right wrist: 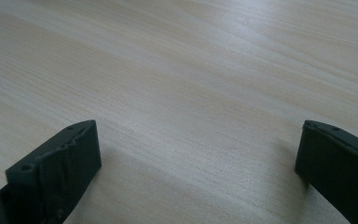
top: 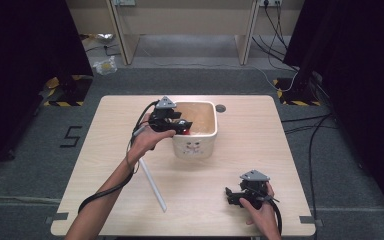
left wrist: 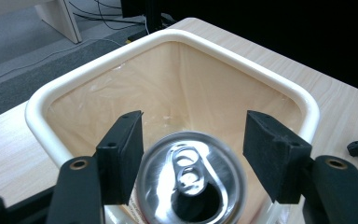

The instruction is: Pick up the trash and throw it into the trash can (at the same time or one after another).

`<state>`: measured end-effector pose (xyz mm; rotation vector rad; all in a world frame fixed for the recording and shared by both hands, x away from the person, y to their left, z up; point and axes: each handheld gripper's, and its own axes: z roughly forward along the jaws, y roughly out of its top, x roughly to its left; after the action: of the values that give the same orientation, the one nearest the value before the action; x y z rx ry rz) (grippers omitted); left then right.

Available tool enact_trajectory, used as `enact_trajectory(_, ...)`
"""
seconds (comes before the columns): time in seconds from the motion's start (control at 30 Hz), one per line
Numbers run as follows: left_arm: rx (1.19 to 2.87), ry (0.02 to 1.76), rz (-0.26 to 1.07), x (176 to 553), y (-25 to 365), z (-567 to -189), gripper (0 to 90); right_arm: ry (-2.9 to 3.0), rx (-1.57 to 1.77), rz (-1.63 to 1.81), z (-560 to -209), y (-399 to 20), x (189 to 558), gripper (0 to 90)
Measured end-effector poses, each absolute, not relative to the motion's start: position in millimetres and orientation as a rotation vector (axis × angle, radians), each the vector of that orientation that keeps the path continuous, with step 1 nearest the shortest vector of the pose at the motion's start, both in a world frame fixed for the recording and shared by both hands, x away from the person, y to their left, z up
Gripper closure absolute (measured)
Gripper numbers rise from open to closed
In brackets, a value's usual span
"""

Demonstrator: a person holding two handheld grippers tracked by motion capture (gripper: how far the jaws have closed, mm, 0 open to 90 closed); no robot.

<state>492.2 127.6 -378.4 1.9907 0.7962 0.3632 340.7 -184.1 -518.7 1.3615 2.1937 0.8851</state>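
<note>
In the high view the can (top: 187, 131) is little more than a red patch at the near left rim of the bin (top: 206, 141), mostly covered by the left gripper (top: 180, 125). The bin's bottom is hard to make out behind its pale liner, and a face-like print on its front wall is too small to read. The left gripper view cuts the can off at the lower edge, so its body is hidden below the silver top.

The person's left hand (top: 147, 140) reaches up from the bottom left and holds its gripper over the bin's near left corner, grey plate on top, jaws pointing into the bin. The right hand (top: 260, 210) rests low near the table's (top: 260, 125) front right edge, well apart from the bin, with the right gripper (top: 235, 196) lying close to the wood and pointing left.

The left gripper view gives the silver can top (left wrist: 191, 179) with its pull tab and open mouth between the two black pads; one pad looks to touch its side, the other stands clear, so the grip is loose, not clamped. The right gripper view shows its jaws spread wide over bare wood, holding nothing. The high view adds a white rod (top: 152, 184) lying on the table beside the left forearm
</note>
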Motion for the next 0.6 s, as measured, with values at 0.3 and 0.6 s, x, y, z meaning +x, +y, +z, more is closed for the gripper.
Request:
enact_trajectory(0.3,1.959,0.811,0.362,488,132,-370,28.9,2.193,1.367,0.886,-519,-184,340,0.2)
enact_trajectory(0.6,1.927,0.838,0.365,478,148,-360,25.7,2.194,1.365,0.886,-519,-184,341,0.2)
